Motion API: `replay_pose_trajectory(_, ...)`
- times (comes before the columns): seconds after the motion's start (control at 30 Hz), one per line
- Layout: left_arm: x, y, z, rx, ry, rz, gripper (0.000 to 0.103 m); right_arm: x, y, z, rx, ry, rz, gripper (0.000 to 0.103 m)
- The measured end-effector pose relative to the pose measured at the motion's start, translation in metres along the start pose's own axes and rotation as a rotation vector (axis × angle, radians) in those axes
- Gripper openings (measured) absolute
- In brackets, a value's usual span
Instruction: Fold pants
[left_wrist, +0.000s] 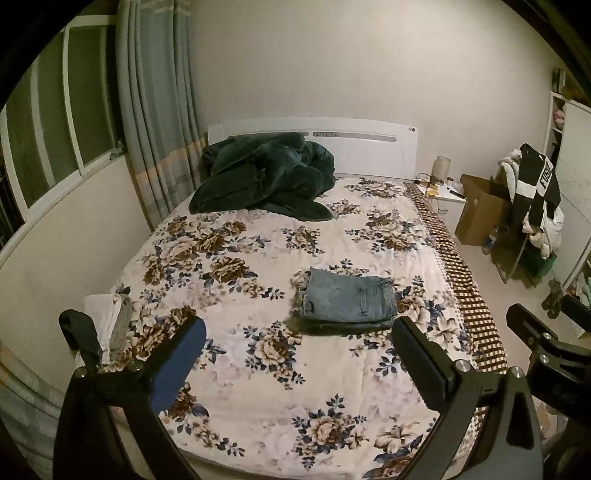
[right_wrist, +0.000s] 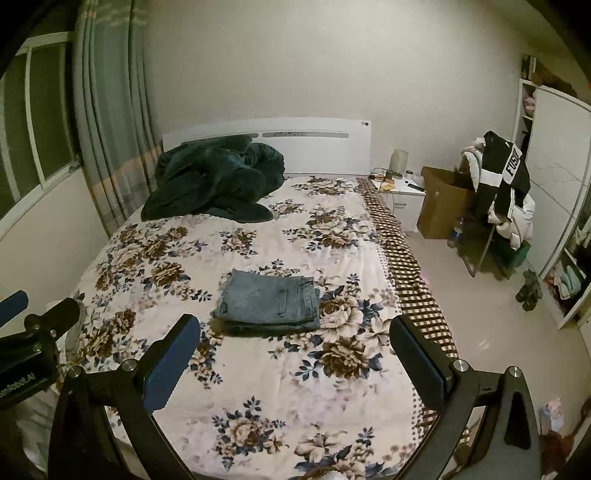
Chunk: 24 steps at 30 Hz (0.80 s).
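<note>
So the jeans (left_wrist: 345, 301) are sitting on the floral bedspread (left_wrist: 236, 398) already in a compact folded stack, a bit right of the bed's middle and well down from the dark green blanket (left_wrist: 264, 177) heaped at the headboard. We've got both grippers up off the bed, nothing in either: the left gripper (left_wrist: 297, 360) has its jaws spread wide and empty, same story for the right gripper (right_wrist: 295, 356). From each one the jeans lie straight ahead and slightly beyond the fingertips, not touching. The stack's long axis runs across the bed, side to side, with the frayed hems at its left end and the waistband end toward the checkered bed edge (left_wrist: 469, 295). In the left wrist view the stack sits right of center, in the right wrist view a touch left of center, so it's basically between the two; we'd say neither is clearly nearer. Looks to us like the folding is pretty much done. Plenty of bare bedspread all around the jeans for moving; the only nearby stuff is a small clothes pile (left_wrist: 110, 321) at the bed's left edge, well apart.
</note>
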<state>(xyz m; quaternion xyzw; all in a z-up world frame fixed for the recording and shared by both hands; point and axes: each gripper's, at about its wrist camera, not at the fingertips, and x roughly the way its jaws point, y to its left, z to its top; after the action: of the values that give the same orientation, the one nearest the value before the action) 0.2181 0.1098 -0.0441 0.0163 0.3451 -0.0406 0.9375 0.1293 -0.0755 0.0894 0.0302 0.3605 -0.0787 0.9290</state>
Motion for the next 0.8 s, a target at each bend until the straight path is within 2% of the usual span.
replay_pose_trajectory(0.8,-0.006,-0.003,0.008,0.012,-0.003,-0.011,0.103,-0.011,-0.009,-0.004,0.030,0.020,0.024,0.103)
